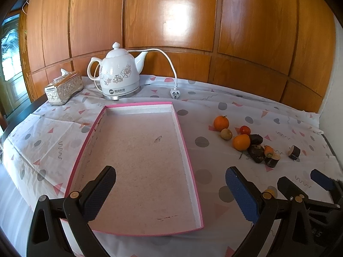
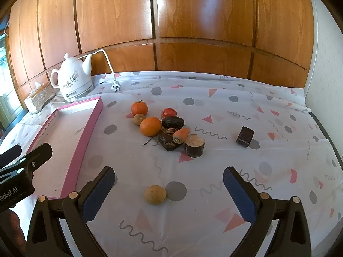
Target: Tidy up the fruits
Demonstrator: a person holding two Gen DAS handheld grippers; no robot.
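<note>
Both grippers, left (image 1: 170, 189) and right (image 2: 168, 189), hang empty with jaws wide apart. Left hovers over the bare pink tray (image 1: 188, 156); right faces a tan fruit (image 2: 155, 194) on the cloth (image 2: 268, 128), with the fruit pile (image 2: 163, 128) beyond, beside the tray.

Patterned tablecloth (image 2: 214, 107) carries pink tray (image 1: 188, 156), kettle (image 1: 119, 72), tissue box (image 1: 63, 87), fruits (image 2: 150, 126).
</note>
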